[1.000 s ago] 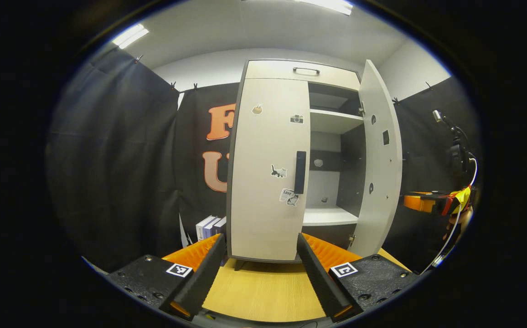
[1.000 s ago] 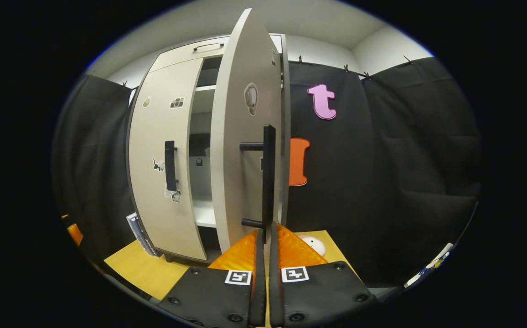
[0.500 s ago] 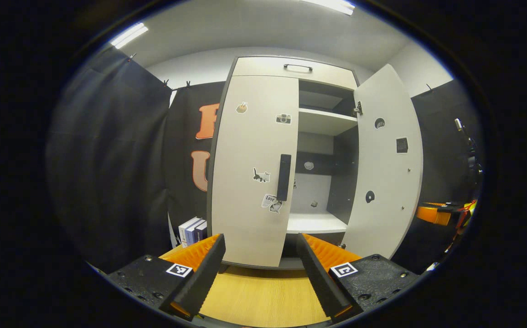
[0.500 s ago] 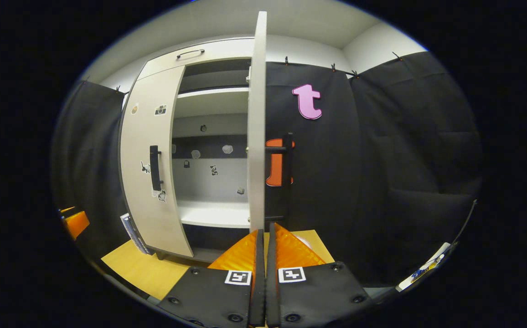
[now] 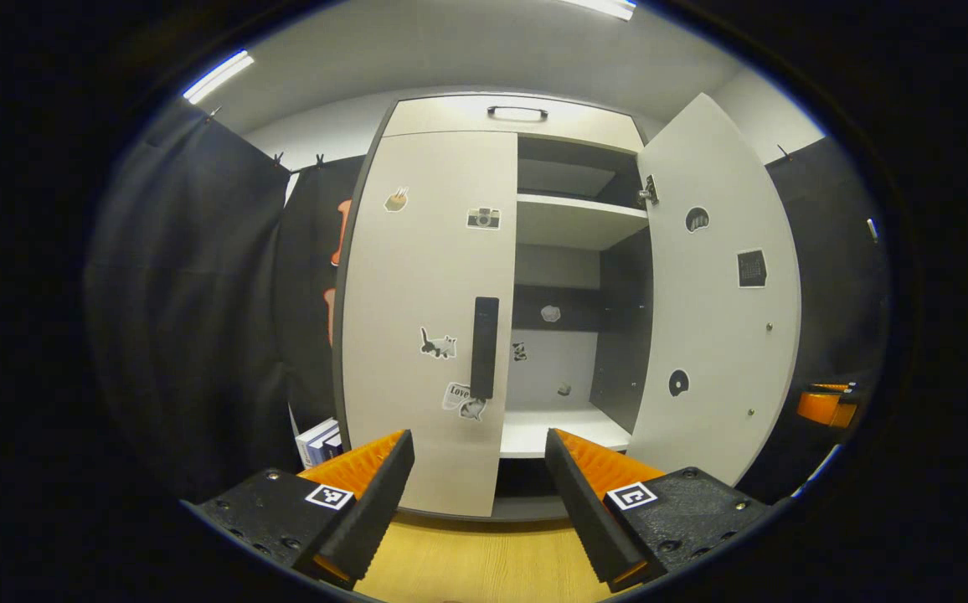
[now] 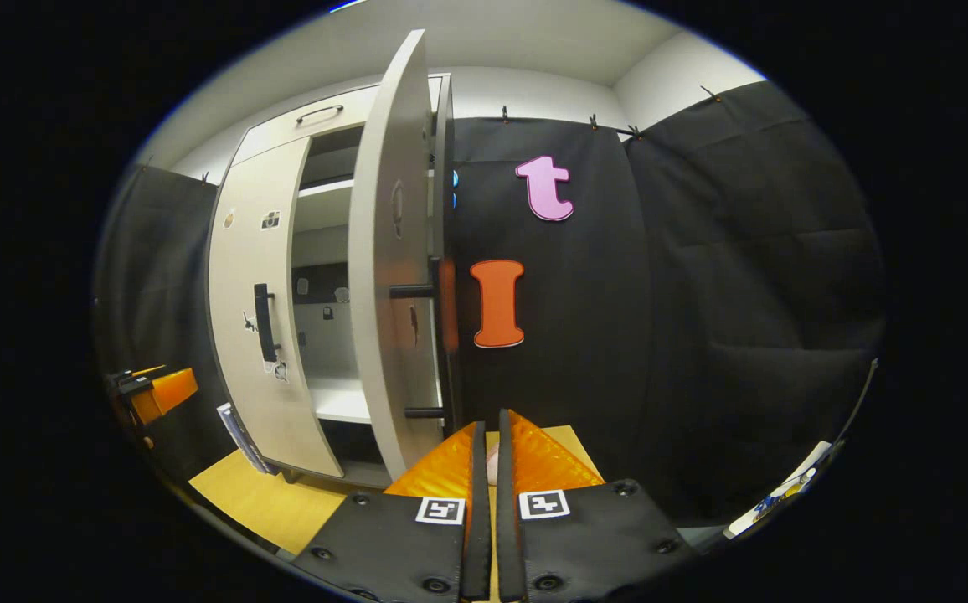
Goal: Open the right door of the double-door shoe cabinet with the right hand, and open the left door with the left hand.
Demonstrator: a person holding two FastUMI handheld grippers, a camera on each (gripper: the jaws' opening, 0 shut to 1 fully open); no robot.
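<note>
- Wood-grain table top [image 5: 484, 561] lies nearest you in the left gripper view, just below the left gripper [image 5: 479, 456], whose fingers stand wide apart and hold nothing.
- Ahead of those fingers you face the shoe cabinet [image 5: 492, 293]; its left door [image 5: 429, 318] is closed, and its dark vertical handle [image 5: 484, 347] sits above the gap between the fingers, apart from them.
- Stickers dot the left door's face; a few books [image 5: 316, 441] stand beside the cabinet's lower left corner.
- Past the left door, you see the right door [image 5: 714, 293] swung wide open, exposing pale shelves [image 5: 580, 222] and a dark interior.
- In the right gripper view, the right gripper [image 6: 490, 452] has its fingers narrowed almost together with nothing between them.
- Just beyond its tips you see the open right door [image 6: 392, 268] nearly edge-on, its bar handle [image 6: 442, 335] close above the fingertips but not touched.
- Farther left in that view, the other gripper [image 6: 153, 394] shows near the closed left door [image 6: 254, 310].
</note>
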